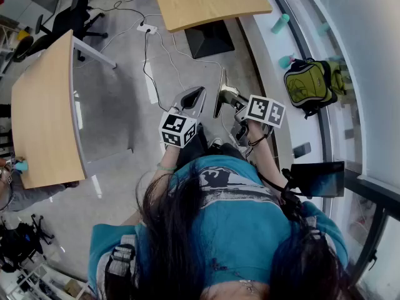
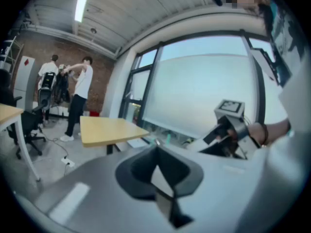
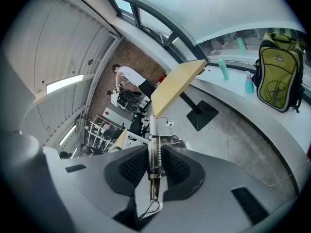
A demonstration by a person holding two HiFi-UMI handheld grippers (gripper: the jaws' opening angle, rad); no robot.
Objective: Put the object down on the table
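Note:
My right gripper (image 3: 155, 155) is shut on a thin metal tool (image 3: 153, 130) with a coil spring along it. The tool stands on edge between the ribbed pads and its flat blade sticks out ahead. In the head view this tool (image 1: 219, 93) points away from me over the grey floor, held by the right gripper (image 1: 229, 100). My left gripper (image 2: 156, 152) is shut with nothing in it; the head view shows it (image 1: 192, 98) just left of the right one. Both grippers hang in the air, away from any table.
A wooden table (image 1: 209, 2) stands ahead and another wooden table (image 1: 40, 114) to the left. A yellow-green backpack (image 1: 309, 83) and teal bottles (image 1: 280, 22) sit on the window ledge at right. Cables (image 1: 153, 49) lie on the floor. Two people (image 2: 73, 89) stand far off.

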